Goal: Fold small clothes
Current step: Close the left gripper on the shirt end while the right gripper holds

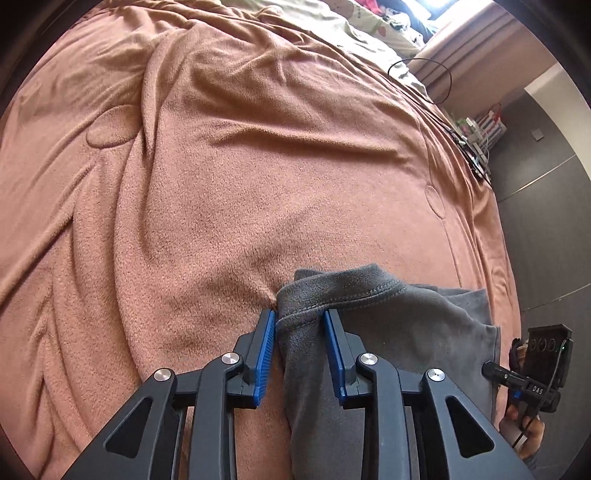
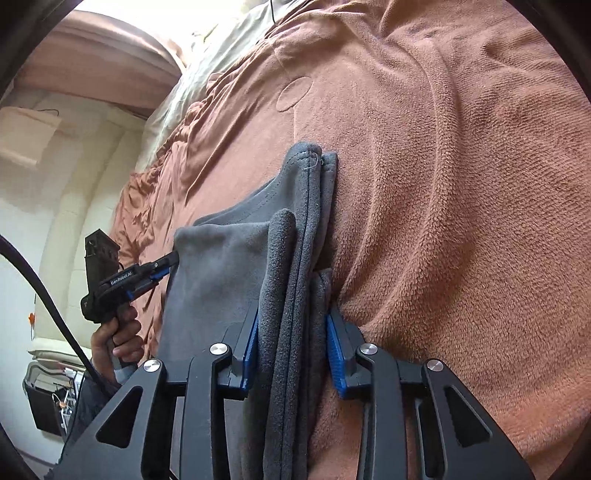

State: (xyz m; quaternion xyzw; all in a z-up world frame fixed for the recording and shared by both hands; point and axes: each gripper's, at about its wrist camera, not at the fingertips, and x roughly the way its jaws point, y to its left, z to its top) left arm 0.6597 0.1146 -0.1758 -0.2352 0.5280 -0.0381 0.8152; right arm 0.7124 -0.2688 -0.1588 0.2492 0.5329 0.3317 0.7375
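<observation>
Grey fleece garment (image 1: 388,332) bunched on a bed's brown blanket (image 1: 221,184), left gripper (image 1: 300,325) clamped on its stitched hem, right gripper (image 2: 291,332) closed around several gathered folds, both hand-held, a grey-green sheet (image 1: 332,26) beyond

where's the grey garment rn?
The grey garment lies on the brown blanket, low and centre-right in the left wrist view, with fabric between the jaws of both the left gripper and right gripper.

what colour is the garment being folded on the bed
Dark grey garment with matching stitched seams, seen best in the right wrist view.
</observation>
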